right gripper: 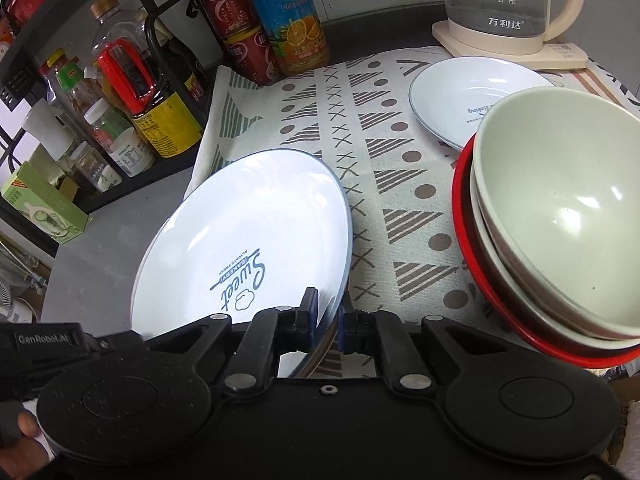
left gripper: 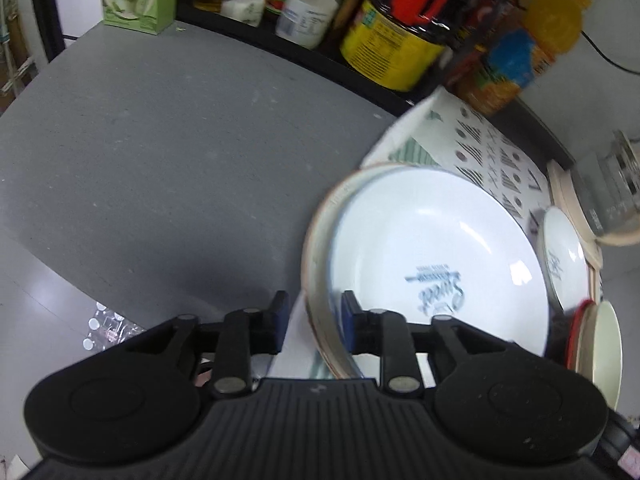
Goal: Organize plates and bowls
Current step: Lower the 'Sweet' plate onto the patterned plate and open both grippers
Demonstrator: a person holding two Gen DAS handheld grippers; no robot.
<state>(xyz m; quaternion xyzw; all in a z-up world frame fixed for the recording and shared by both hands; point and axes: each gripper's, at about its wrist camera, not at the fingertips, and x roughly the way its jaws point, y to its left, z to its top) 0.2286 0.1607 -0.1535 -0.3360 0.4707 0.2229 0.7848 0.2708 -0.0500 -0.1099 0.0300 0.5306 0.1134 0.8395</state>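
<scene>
The right tongs (right gripper: pixel 328 316) pinch the near rim of the tilted "Sweet" plate (right gripper: pixel 240 240), its far edge over the patterned cloth (right gripper: pixel 384 152); the left tongs (left gripper: pixel 316 320), partly open, straddle its opposite rim.

Grey countertop (left gripper: pixel 160 152), black condiment rack (right gripper: pixel 168 60)

Grey counter (left gripper: pixel 160 152); patterned cloth (right gripper: pixel 360 160), kettle base (right gripper: pixel 520 50) on it.
</scene>
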